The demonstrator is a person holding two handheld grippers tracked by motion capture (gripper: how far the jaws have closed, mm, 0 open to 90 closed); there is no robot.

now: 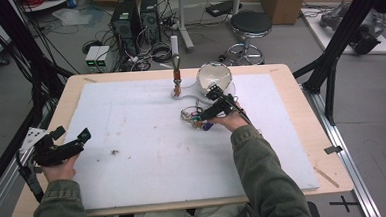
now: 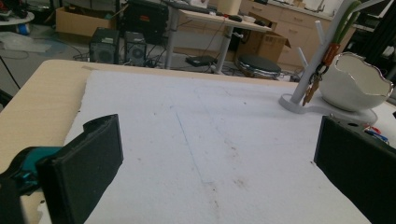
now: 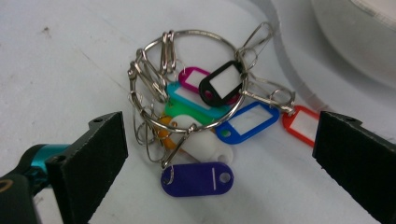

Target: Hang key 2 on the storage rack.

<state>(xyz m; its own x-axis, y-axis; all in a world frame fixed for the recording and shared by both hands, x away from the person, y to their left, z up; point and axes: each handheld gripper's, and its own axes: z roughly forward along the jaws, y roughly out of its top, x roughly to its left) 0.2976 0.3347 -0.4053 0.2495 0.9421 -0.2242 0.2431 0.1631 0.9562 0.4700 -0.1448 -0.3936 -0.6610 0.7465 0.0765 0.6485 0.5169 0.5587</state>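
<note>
A bunch of coloured key tags [image 3: 205,116] on a large metal ring [image 3: 187,79] with several clips lies on the white foam sheet [image 1: 147,141]; the same bunch of key tags [image 1: 195,117] lies near the table's middle in the high view. My right gripper [image 3: 219,163] stands open just above it, one jaw on each side, touching nothing. My right gripper [image 1: 212,112] sits beside the tags in the high view. My left gripper [image 1: 72,137] is open at the table's left edge, empty. A white stand [image 1: 175,64] with hanging keys [image 2: 312,88] rises at the back.
A white eggshell-shaped bowl [image 2: 355,81] sits on a white base beside the stand, close behind the tags. The wooden table [image 1: 301,103] rims the foam sheet. Beyond the table are a stool [image 1: 250,25], computer towers [image 1: 126,22] and cables on the floor.
</note>
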